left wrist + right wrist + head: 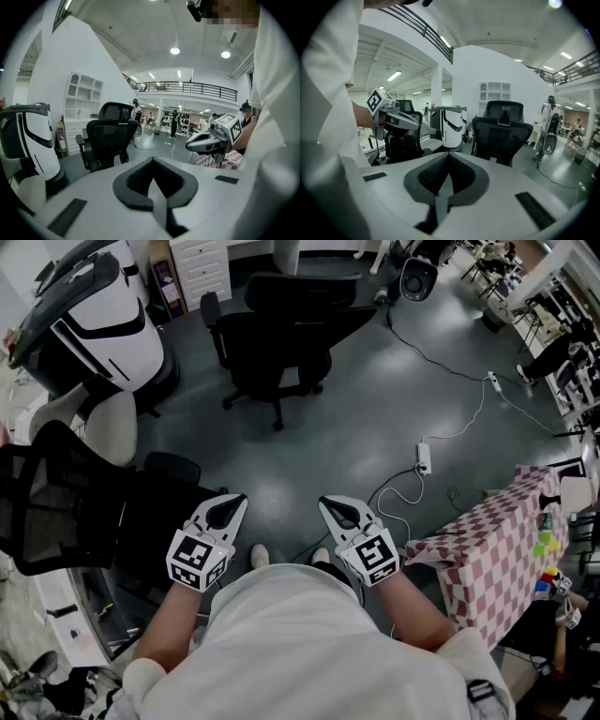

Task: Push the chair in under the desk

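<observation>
A black mesh-backed office chair point(66, 498) stands at the left, its seat point(164, 507) just left of my left gripper; part of it shows dark behind that gripper in the right gripper view point(401, 143). A white desk edge point(52, 610) lies at the lower left beside it. My left gripper point(232, 505) is shut and empty, held in front of the person's body, close to the chair's seat but apart from it. My right gripper point(330, 506) is shut and empty too, level with the left one over bare floor. Each gripper shows in the other's view: left point(396, 119), right point(208, 139).
A second black office chair point(281, 329) stands farther off in the middle of the grey floor. A white and black machine point(103, 320) is at the far left. A checkered tablecloth table point(497, 554) is at the right. A power strip point(424, 457) with cables lies on the floor ahead.
</observation>
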